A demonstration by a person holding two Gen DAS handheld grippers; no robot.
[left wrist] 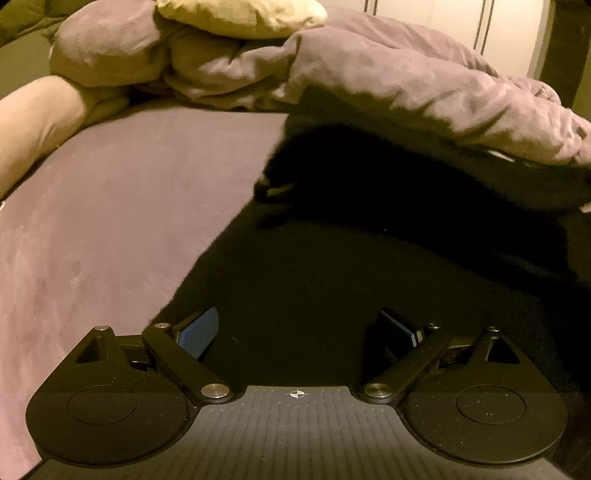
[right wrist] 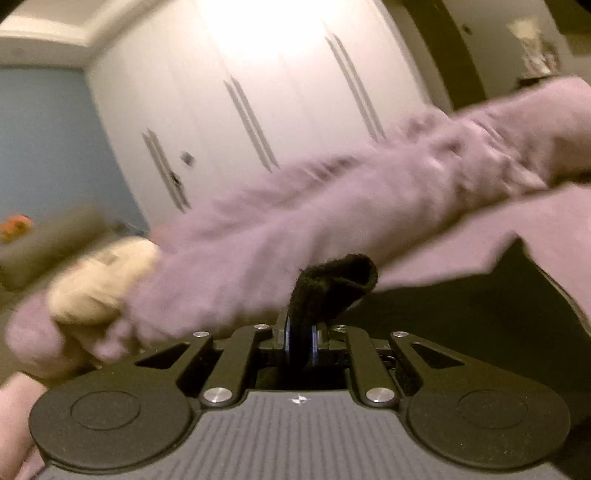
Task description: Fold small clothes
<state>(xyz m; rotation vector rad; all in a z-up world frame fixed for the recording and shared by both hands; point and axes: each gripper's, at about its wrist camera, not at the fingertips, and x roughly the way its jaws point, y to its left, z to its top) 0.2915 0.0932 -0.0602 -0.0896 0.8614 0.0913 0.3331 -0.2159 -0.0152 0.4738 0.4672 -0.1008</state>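
Right under my left claw (left wrist: 297,332) lies the black garment (left wrist: 332,280). Its two fingers stand wide apart, one blue pad (left wrist: 197,332) on each side, and nothing is between them. I think this claw hangs low over the cloth so it can press the cloth down or take a new hold while the other side is lifted.

My right claw (right wrist: 298,338) is pinched tight on a bit of the same black garment (right wrist: 332,284). A small black fold sticks up out of the fingertips and curls over to the right. I judge I am holding an edge or a corner, ready to carry it across to make a fold. That view is blurry, so I think the claw is moving fast.

From the left claw, the garment spreads out flat on the bed (left wrist: 110,221) and runs away from the claw, up and to the right. Its long way seems to go from close by the claw toward the far right, where it bunches into a thicker dark heap. I cannot tell what kind of clothing it is, because it is too dark. The left edge of the cloth slants across the purple sheet.

Farther off, past the garment, a rumpled purple duvet (left wrist: 369,74) is pushed to the back of the bed. A cream pillow (left wrist: 240,14) sits on top of it. Behind it all, past the right claw, are white wardrobe doors (right wrist: 258,92).
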